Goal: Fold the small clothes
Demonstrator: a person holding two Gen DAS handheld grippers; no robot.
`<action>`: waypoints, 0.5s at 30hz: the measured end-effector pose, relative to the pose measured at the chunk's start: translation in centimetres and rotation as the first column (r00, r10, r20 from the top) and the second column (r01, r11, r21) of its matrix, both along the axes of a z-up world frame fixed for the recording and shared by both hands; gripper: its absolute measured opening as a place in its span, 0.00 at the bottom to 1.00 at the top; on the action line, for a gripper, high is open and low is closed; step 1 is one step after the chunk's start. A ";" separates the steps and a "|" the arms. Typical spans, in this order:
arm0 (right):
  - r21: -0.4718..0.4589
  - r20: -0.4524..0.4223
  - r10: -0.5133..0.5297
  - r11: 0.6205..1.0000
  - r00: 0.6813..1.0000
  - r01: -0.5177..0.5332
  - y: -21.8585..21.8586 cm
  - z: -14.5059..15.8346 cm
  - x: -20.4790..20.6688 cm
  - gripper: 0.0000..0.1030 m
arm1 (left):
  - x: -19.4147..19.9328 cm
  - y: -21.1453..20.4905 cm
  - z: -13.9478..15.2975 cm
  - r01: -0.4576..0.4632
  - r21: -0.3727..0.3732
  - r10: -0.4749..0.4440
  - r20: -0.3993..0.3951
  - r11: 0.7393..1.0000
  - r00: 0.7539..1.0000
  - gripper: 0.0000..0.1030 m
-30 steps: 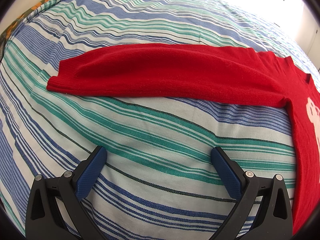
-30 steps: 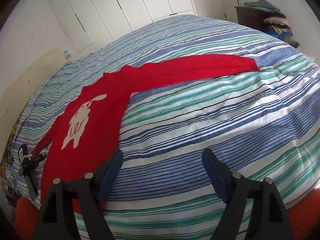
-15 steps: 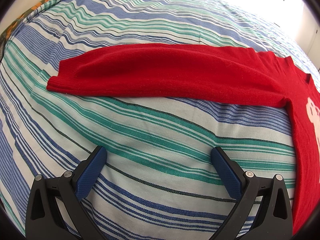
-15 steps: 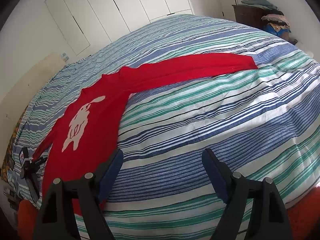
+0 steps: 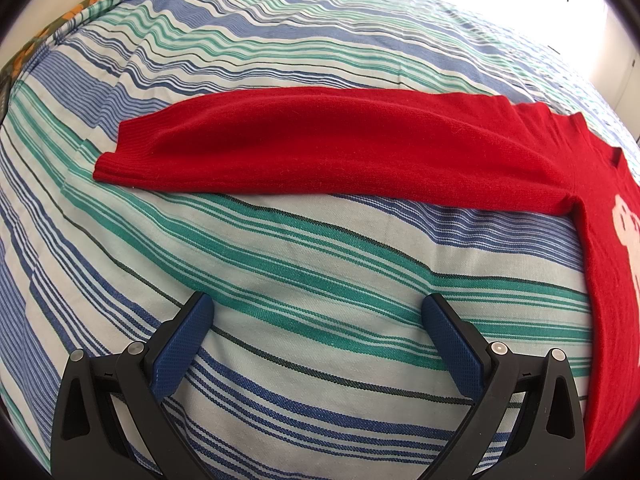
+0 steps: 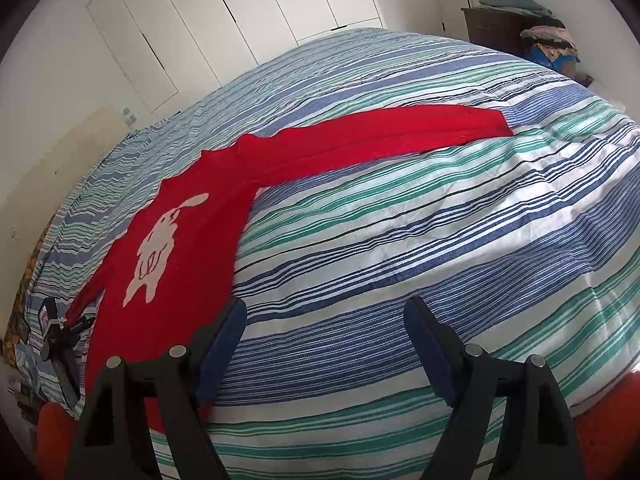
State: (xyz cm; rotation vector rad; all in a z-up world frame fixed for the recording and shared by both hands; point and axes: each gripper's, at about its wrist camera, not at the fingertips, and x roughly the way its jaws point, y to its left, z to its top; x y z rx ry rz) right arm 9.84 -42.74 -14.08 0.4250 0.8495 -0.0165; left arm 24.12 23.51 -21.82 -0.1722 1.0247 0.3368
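1. Two grippers sit nearest the cameras, both with jaws spread wide and nothing between them: the left gripper (image 5: 316, 314) and the right gripper (image 6: 326, 316) each hang over bare striped bedspread (image 5: 304, 280).
2. Just beyond the right gripper's left finger lies the body of the red sweater (image 6: 192, 248), spread flat on the bedspread, its white animal figure (image 6: 160, 248) facing up.
3. Past the left gripper, one sleeve (image 5: 320, 144) stretches straight across the bed, ribbed cuff at the picture's left; the gripper is clear of it.
4. In the right wrist view the other sleeve (image 6: 380, 136) runs out toward the far right.
5. Farthest back stand white wardrobe doors (image 6: 248, 20) and a dark dresser (image 6: 496, 32) piled with clothes.
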 end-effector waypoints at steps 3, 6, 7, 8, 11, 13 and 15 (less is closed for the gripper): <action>0.005 0.000 -0.002 1.000 1.000 0.002 -0.1 0.0 -0.1 0.78 | 0.0 0.0 0.0 0.000 0.000 0.000 0.000 1.000 1.000 1.00; 0.005 -0.001 -0.007 1.000 1.000 0.007 -0.1 0.0 -0.1 0.78 | 0.0 0.0 0.0 0.000 0.000 0.000 0.000 1.000 1.000 1.00; 0.007 -0.003 -0.008 1.000 1.000 0.008 -0.2 -0.1 -0.1 0.78 | 0.0 0.0 0.0 0.000 0.000 0.000 0.000 1.000 1.000 1.00; 0.008 -0.005 -0.008 1.000 1.000 0.008 -0.2 -0.1 -0.1 0.78 | 0.0 0.0 0.0 0.000 0.000 0.000 0.000 1.000 1.000 1.00; 0.008 -0.003 -0.004 1.000 1.000 0.004 -0.1 -0.1 0.0 0.78 | 0.0 0.0 0.0 -0.001 0.001 0.001 0.000 1.000 1.000 1.00; 0.006 -0.003 -0.001 1.000 1.000 0.001 0.0 -0.1 0.0 0.78 | 0.0 0.0 0.0 -0.001 0.001 0.001 0.000 1.000 1.000 1.00; 0.007 -0.003 -0.001 1.000 1.000 0.001 0.0 0.0 0.0 0.78 | 0.0 0.0 0.0 -0.001 0.001 0.001 0.000 1.000 1.000 1.00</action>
